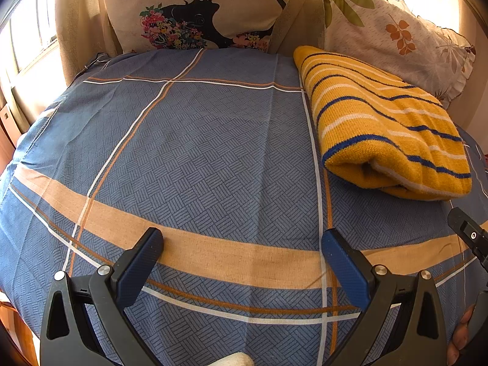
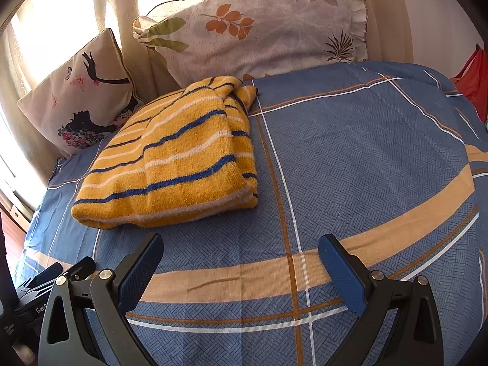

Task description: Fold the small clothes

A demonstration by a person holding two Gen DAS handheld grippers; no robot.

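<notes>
A folded yellow knit garment [image 1: 384, 122] with blue and white stripes lies on the blue plaid bedsheet [image 1: 198, 152], at the right in the left wrist view. In the right wrist view the garment [image 2: 177, 155] lies left of centre. My left gripper [image 1: 241, 244] is open and empty above the sheet, left of and nearer than the garment. My right gripper [image 2: 241, 244] is open and empty, just in front of the garment's near edge. Part of the right gripper [image 1: 471, 238] shows at the right edge of the left wrist view.
A cushion with a black silhouette and flowers [image 1: 195, 9] and a leaf-print pillow [image 1: 393, 33] lean at the head of the bed. A bright window [image 1: 27, 33] is at the left. A red item [image 2: 472, 76] sits beyond the bed's right edge.
</notes>
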